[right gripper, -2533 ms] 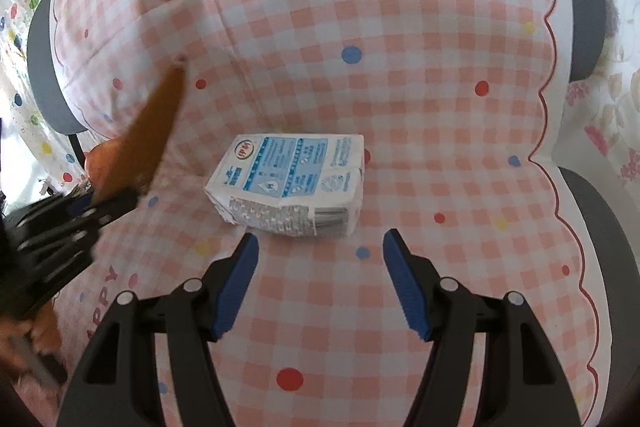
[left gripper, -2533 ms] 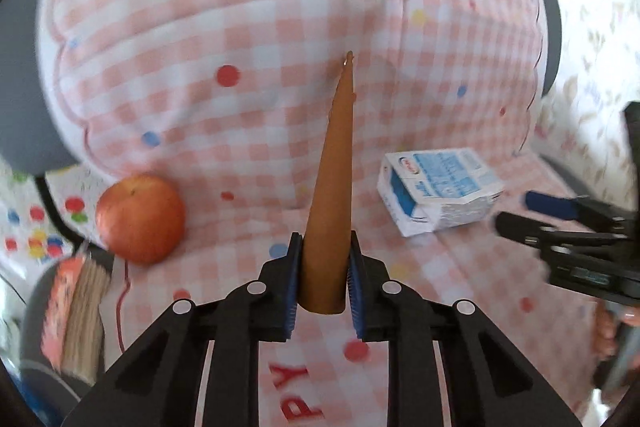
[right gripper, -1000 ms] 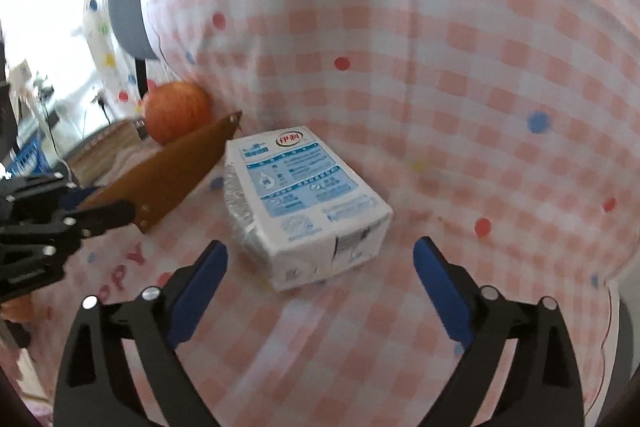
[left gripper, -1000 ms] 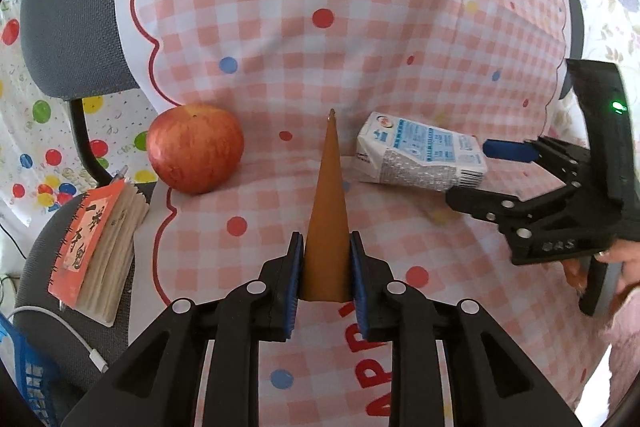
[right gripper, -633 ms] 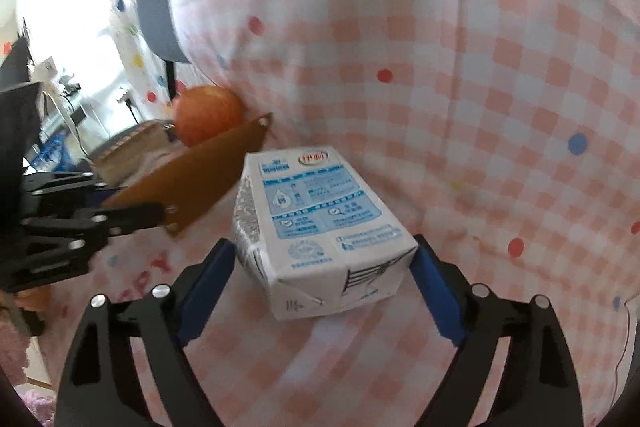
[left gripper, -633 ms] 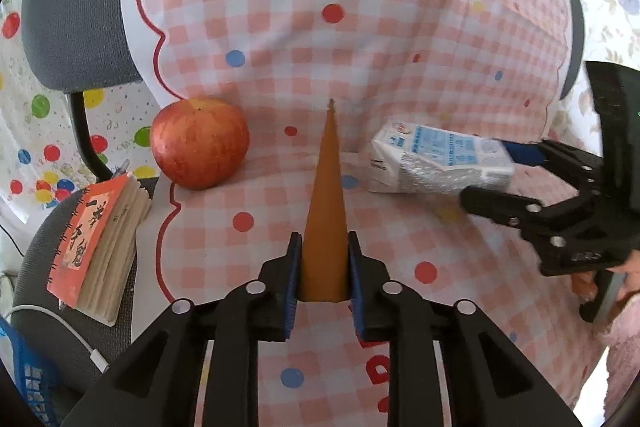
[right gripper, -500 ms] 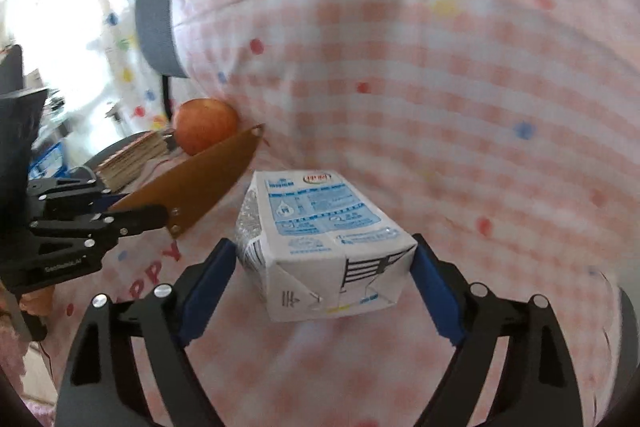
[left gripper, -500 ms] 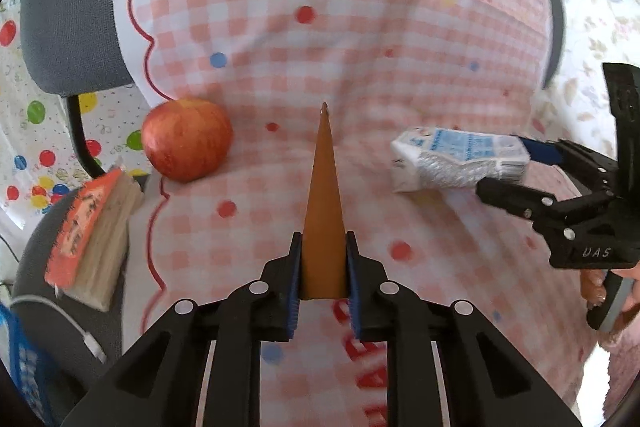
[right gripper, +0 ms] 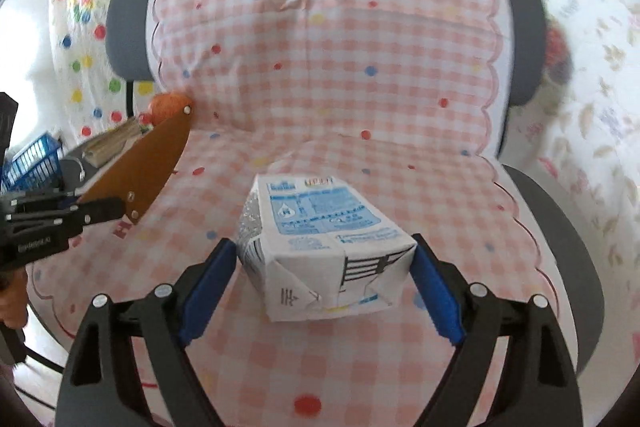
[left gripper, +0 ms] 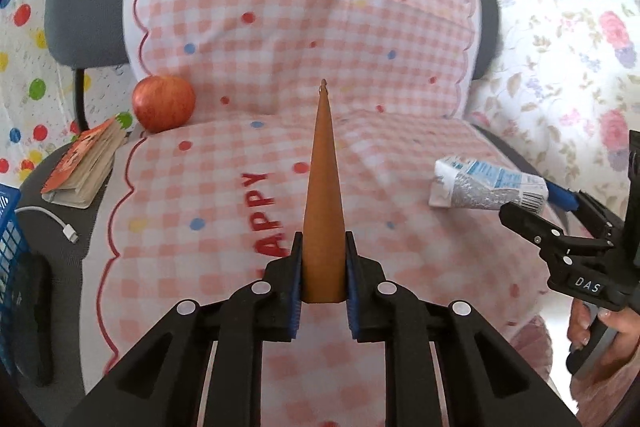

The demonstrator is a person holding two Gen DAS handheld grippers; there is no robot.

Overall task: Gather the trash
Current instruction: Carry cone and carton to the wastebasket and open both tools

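Fingers of the left gripper (left gripper: 322,267) clamp a flat brown pointed card (left gripper: 323,195); right gripper (right gripper: 320,267) now grasps the white-and-blue milk carton (right gripper: 320,247), lifted off the pink checked chair cover (right gripper: 320,67), ready for binning.

**Chair seat and items resting on it**

A grey chair (left gripper: 76,27) is carrying a pink checked cloth (left gripper: 224,211) that is draping over the backrest and seat. The cloth is showing coloured dots, a red scalloped border and red lettering. An apple (left gripper: 164,103) is sitting on the cloth at the seat's rear left corner, against the backrest. A small book (left gripper: 82,165) is lying on the bare grey seat edge just beside the cloth's border, near the apple. A white cable (left gripper: 52,221) is lying on the grey surface in front of the book. A blue basket (left gripper: 10,227) is standing at the far left edge.
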